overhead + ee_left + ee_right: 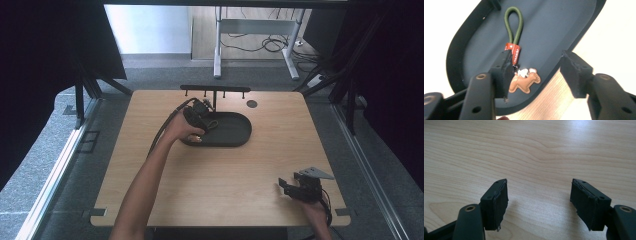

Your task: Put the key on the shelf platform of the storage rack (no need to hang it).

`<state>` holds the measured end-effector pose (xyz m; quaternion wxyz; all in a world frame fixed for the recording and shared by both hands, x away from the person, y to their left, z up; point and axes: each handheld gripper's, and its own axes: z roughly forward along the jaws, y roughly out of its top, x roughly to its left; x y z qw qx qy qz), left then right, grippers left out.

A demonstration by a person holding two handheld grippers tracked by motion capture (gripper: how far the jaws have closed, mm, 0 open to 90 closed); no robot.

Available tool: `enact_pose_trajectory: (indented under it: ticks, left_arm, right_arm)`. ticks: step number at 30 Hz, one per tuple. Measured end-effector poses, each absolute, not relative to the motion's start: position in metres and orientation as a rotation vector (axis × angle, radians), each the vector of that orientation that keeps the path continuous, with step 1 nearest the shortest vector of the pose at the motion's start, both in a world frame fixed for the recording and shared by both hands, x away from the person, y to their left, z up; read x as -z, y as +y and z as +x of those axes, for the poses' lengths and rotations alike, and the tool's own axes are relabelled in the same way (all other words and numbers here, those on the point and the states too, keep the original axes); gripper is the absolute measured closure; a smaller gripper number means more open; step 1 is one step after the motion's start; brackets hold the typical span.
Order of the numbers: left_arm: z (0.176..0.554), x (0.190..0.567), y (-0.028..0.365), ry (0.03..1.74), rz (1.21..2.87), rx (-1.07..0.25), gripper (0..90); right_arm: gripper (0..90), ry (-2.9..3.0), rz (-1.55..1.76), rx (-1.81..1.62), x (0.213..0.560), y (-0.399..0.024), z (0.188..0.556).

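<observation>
A keychain lies in the dark oval tray [564,27]: a green cord loop [513,25], a red band [513,51] and a tan leather dog charm [525,82]. My left gripper [537,75] hovers just above it, open, its left jaw overlapping the red band and the charm lying between the jaws. In the high view the left gripper [200,116] is over the left end of the tray [235,131]. My right gripper [294,189] rests open near the table's front right corner, with bare wood between its jaws [539,202].
A black hook rack [215,90] on a post stands right behind the tray. A small dark round disc [252,104] sits in the tabletop to its right. The wooden table [210,175] has metal frame rails along both sides.
</observation>
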<state>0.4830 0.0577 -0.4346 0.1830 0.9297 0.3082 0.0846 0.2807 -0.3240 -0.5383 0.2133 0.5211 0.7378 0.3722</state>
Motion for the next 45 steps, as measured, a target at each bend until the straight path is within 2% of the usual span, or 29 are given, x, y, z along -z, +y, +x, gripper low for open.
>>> enact_pose_trajectory:
  ticks: [7, 14, 34, 45]
  left_arm:
    - [0.46, 0.418, 0.071, 0.855, 2.527, -0.267, 36.5]
    - [0.43, 0.411, 0.091, 0.847, 2.424, -0.28, 37.0]
    - [0.359, 0.423, 0.12, 0.768, 2.441, -0.295, 36.8]
    - [0.318, 0.443, 0.133, 0.773, 2.443, -0.326, 36.1]
  right_arm:
    - [31.3, 2.046, 1.388, -1.055, 0.534, -0.317, 0.282]
    - [31.6, 2.035, 1.373, -1.068, 0.529, -0.317, 0.28]
    - [31.7, 2.024, 1.363, -1.054, 0.527, -0.315, 0.27]
    - [31.7, 2.023, 1.364, -1.046, 0.529, -0.315, 0.269]
